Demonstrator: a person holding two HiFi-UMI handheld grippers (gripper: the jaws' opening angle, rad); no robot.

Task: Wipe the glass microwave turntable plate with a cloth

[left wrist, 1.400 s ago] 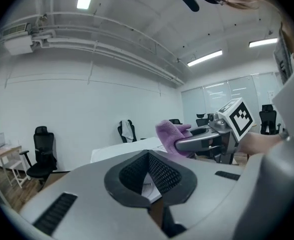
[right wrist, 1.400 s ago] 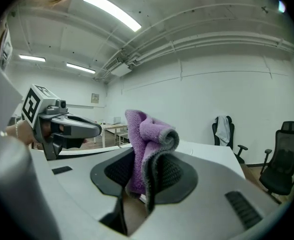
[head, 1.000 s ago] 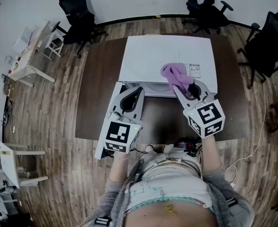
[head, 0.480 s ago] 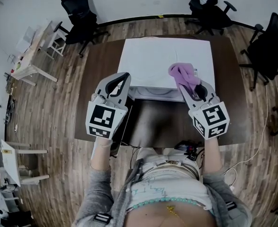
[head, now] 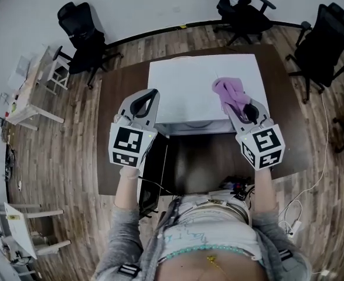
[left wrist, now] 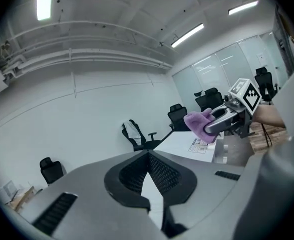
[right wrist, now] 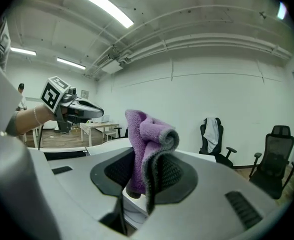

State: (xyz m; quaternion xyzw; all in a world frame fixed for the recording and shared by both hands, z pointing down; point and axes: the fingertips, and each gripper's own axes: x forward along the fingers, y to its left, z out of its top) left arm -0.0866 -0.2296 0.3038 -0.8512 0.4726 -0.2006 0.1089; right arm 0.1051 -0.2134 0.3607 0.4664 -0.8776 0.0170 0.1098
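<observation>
There are two grippers, one left gripper [head: 150, 93] and one right gripper [head: 237, 106], one purple cloth [head: 229, 91], one white microwave [head: 186, 89], one dark worktop [head: 118, 101], one person [head: 210, 233] and three black office chairs [head: 81, 33] spread from upper left to upper right of the frame.

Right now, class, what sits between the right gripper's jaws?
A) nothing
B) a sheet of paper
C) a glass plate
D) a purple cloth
D: the right gripper view shows the right gripper shut on a folded purple cloth that sticks up between its jaws.
</observation>
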